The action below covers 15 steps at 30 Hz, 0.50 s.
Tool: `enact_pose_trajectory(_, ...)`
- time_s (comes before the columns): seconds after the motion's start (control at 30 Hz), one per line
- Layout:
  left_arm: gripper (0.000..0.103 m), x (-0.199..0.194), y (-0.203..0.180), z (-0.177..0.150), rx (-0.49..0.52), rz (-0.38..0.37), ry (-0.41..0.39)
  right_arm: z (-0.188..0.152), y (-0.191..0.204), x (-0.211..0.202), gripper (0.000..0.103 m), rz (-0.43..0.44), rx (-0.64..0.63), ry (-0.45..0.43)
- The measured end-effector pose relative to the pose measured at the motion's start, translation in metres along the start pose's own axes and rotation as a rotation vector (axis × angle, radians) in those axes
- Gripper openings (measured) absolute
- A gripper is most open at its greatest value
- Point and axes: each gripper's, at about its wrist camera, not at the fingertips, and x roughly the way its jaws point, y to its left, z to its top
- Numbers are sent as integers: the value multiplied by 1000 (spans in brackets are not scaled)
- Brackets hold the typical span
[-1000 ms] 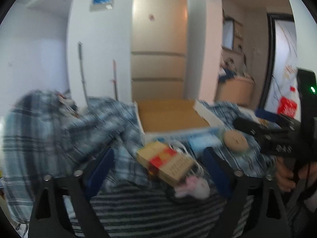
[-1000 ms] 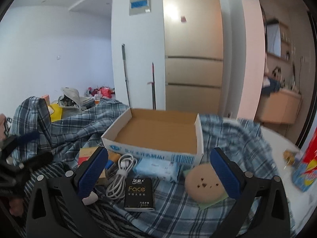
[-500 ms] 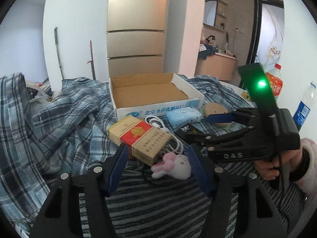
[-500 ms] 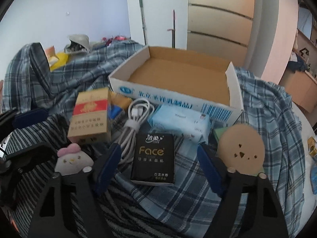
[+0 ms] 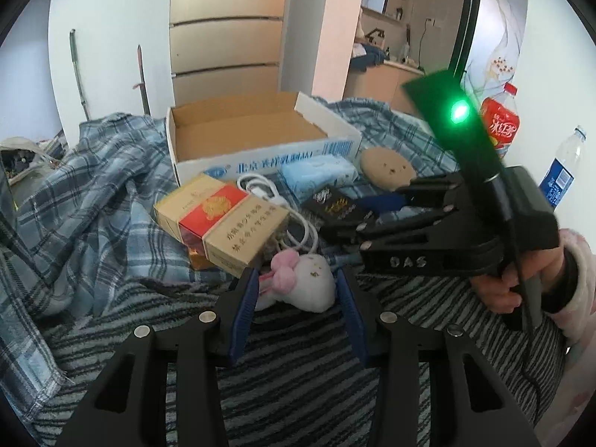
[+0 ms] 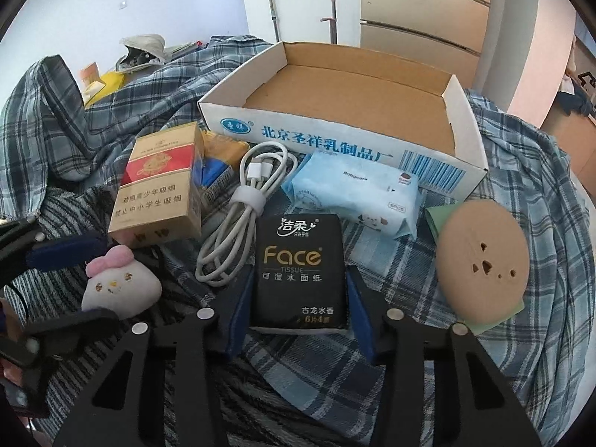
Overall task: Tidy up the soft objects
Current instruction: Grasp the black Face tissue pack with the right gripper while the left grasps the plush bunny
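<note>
While both claws are closing in, each one has its own soft thing lined up. Left claw (image 5: 296, 300) sits around a small white plush toy with a pink bow (image 5: 303, 281); the blue pads are right at its sides, but I can't tell if they're actually pressing it yet. That plush lies on a grey-and-black striped knit cloth (image 5: 283, 342), just in front of a gold-and-red cigarette carton (image 5: 219, 219).

Right claw (image 6: 296, 311) is narrowing on a black "Face" tissue pack (image 6: 296, 272), which lies flat on a blue plaid cloth (image 6: 409, 354). The pads look snug against both long edges of the pack, so I'd call that one gripped.

Other stuff around the pack:
- a coiled white charging cable (image 6: 246, 208) just to its left, touching or nearly so
- a pale blue wet-wipes pack (image 6: 354, 197) just behind it
- a round tan cushion with a little face (image 6: 484, 257) off to the right, lying on something green
- an open white cardboard tray with blue print (image 6: 316, 134) behind everything, nothing inside it

From the left camera you also see a hand in a fuzzy pale sleeve (image 5: 503, 283) holding the right claw's handle, with a green light glowing on top.
</note>
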Motion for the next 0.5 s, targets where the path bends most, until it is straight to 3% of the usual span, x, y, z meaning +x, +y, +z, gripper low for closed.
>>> enact_pose_trajectory(0.03, 45, 1, 1, 0, -2, -3, 2, 0, 0, -4, 45, 0, 3, -14)
enact_pose_trajectory(0.1, 33, 2, 0, -1, 2, -12, 9, -1, 0, -14, 45, -7, 2, -59)
enact_pose_trajectory(0.3, 27, -1, -9, -2, 49, -6, -14, -6, 11, -48, 46, -48, -39, -232)
enact_pose_trajectory(0.4, 26, -14, -10, -3, 53, 11, -88, -10, 16, -69, 45, -68, -54, -343)
enact_pose_trajectory(0.5, 27, -32, -13, -5, 59, 105, -204, -17, 20, -91, 46, -104, -52, -468)
